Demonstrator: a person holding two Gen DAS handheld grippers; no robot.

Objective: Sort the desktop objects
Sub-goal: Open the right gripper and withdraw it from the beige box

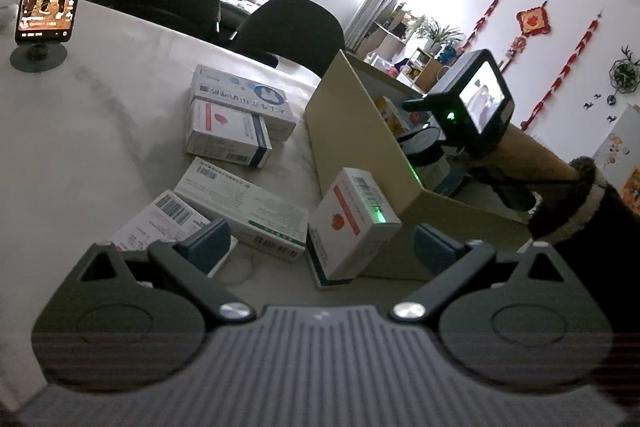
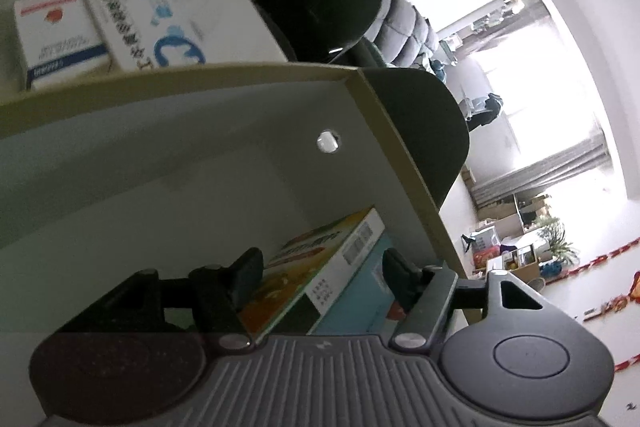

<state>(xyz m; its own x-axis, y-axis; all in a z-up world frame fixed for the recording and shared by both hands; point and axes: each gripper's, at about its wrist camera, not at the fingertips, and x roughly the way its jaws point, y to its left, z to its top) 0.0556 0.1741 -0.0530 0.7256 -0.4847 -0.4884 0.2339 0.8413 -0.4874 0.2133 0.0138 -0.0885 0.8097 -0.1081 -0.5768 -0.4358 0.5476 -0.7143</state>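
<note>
I have the right gripper (image 2: pixel 320 277) inside the cardboard box (image 1: pixel 360 163), its jaws standing moderately open on either side of an orange-and-green carton (image 2: pixel 312 267). The pads are clear of the carton, so nothing is held; I judge the carton to be deposited, lying flat on a light blue item (image 2: pixel 360 303) on the box floor near the far corner.

The left gripper (image 1: pixel 320 247) hovers above the counter (image 1: pixel 100 147) with its jaws wide open and empty. A white carton with a red apple mark (image 1: pixel 352 223) stands just ahead of them, leaning against the outer wall of the box. Four more cartons lie on the counter: two stacked ones (image 1: pixel 236 119) further back, and two flat ones (image 1: pixel 240 211) close to the left finger.

Procedure for the step in hand, as I judge it:
1. Withdraw the right gripper straight up along the box wall, keeping the jaws apart so the pads do not drag the carton.
2. Clear the box rim before moving sideways.
3. Take the leaning apple carton next, gripping across its narrow faces; it may topple if nudged.
</note>
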